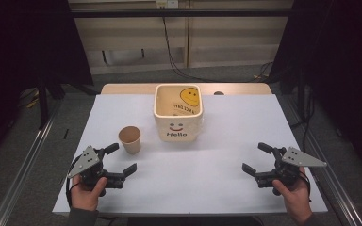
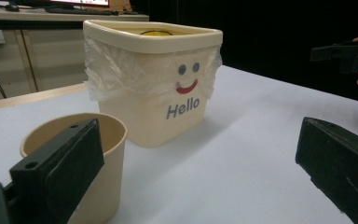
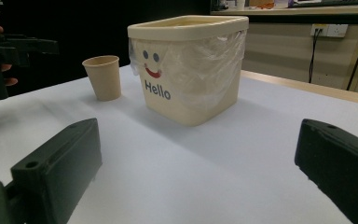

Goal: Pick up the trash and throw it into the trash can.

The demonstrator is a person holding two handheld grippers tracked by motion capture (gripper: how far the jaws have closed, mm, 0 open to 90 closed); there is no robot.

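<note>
A cream square plastic bin (image 1: 178, 113) stands upright in the middle of the white counter (image 1: 217, 160), toward its far side. It has a smiling face and the word "Hello" on its front. A thin clear plastic bag (image 2: 116, 74) lines the bin and folds over the outside, just under the rim. Inside the bin, in the high view, there is a yellow smiley picture and some dark writing on the far wall; whether anything else lies in it cannot be told.

A small brown paper cup (image 1: 130, 139) stands upright near the bin, to the left of it and a bit closer to the person. The cup does not touch the bin. In the high view the cup looks empty.

The left gripper (image 1: 121, 159) is held low over the counter, closer to the person than the cup. Its fingers (image 2: 60, 168) are wide apart and hold nothing. One finger sits right in front of the cup in the left gripper view.

The right gripper (image 1: 257, 158) is well to the right of the bin, closer to the person. Its fingers (image 3: 60, 163) are wide apart too, with nothing between them.
</note>
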